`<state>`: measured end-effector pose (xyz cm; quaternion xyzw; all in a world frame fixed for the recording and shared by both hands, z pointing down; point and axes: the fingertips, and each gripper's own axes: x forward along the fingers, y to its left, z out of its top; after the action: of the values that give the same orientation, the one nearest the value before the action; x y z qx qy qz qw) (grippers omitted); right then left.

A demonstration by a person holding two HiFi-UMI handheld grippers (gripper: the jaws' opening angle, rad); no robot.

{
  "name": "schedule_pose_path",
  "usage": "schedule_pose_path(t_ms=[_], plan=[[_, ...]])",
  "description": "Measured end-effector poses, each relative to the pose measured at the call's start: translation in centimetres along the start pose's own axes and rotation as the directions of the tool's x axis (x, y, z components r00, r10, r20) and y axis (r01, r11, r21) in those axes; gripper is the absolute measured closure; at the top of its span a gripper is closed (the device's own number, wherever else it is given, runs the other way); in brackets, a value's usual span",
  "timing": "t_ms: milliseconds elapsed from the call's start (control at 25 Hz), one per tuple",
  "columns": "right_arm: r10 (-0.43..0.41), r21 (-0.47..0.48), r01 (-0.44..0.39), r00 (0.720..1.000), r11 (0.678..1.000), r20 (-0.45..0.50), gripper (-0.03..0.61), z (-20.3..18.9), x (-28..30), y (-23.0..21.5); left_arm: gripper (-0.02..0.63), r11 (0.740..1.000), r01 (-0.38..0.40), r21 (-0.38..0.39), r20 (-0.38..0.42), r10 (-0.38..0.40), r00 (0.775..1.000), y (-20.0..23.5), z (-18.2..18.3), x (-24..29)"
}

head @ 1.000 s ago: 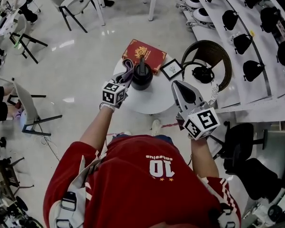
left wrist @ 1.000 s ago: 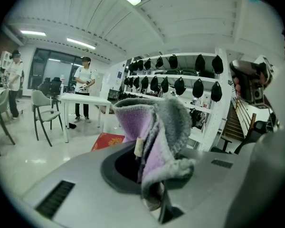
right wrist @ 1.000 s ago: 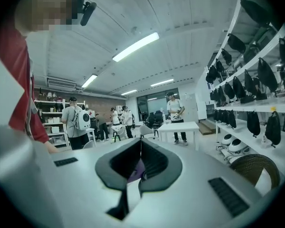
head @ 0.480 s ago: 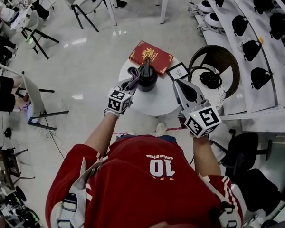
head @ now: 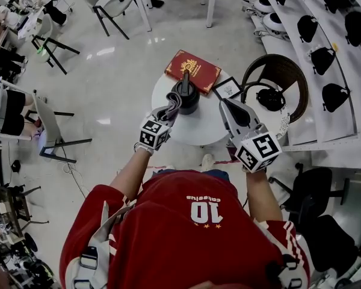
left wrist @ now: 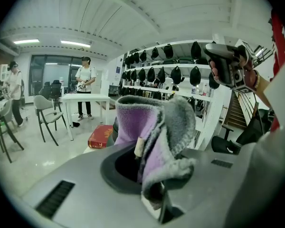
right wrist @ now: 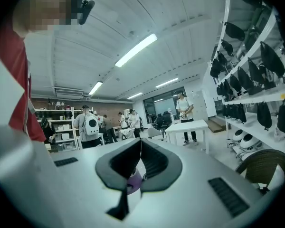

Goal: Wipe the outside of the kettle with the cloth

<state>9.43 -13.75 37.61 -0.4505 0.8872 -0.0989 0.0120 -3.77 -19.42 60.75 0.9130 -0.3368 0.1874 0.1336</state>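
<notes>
- Round white worktop [head: 198, 128], seen from the head view, carries the black kettle [head: 185, 96]. A red book [head: 192, 71] lies just beyond the kettle and a small framed card [head: 227, 90] sits to its right.
- The left gripper [head: 169, 112] holds the cloth [head: 167, 108] right beside the kettle's near-left wall, probably to rub it; whether they touch is unclear.
- The right gripper [head: 231, 108] hovers right of the kettle and apart from it, seemingly free to steady it.
- Left gripper view: the jaws are clenched on the purple-grey cloth, which bunches above them and hides most of the kettle.
- Right gripper view: the jaws are pressed together and grasp nothing.
</notes>
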Motion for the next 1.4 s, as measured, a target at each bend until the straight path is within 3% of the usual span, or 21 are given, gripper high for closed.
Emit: schedule_pose_path(t_ms=[520, 1400], plan=[[0.059, -0.024, -0.06, 0.997, 0.998, -0.048, 0.561, -0.4, -1.4, -3.1, 0.568, 0.993, 0.015, -0.119, 0.066, -0.007, 0.998, -4.0, -0.1, 2.9], [0.14, 0.006, -0.14, 0.989, 0.99, -0.043, 0.561, -0.7, -2.1, -8.8, 0.568, 0.981, -0.028, -0.192, 0.13, 0.054, 0.99, -4.9, 3.7, 8.3]])
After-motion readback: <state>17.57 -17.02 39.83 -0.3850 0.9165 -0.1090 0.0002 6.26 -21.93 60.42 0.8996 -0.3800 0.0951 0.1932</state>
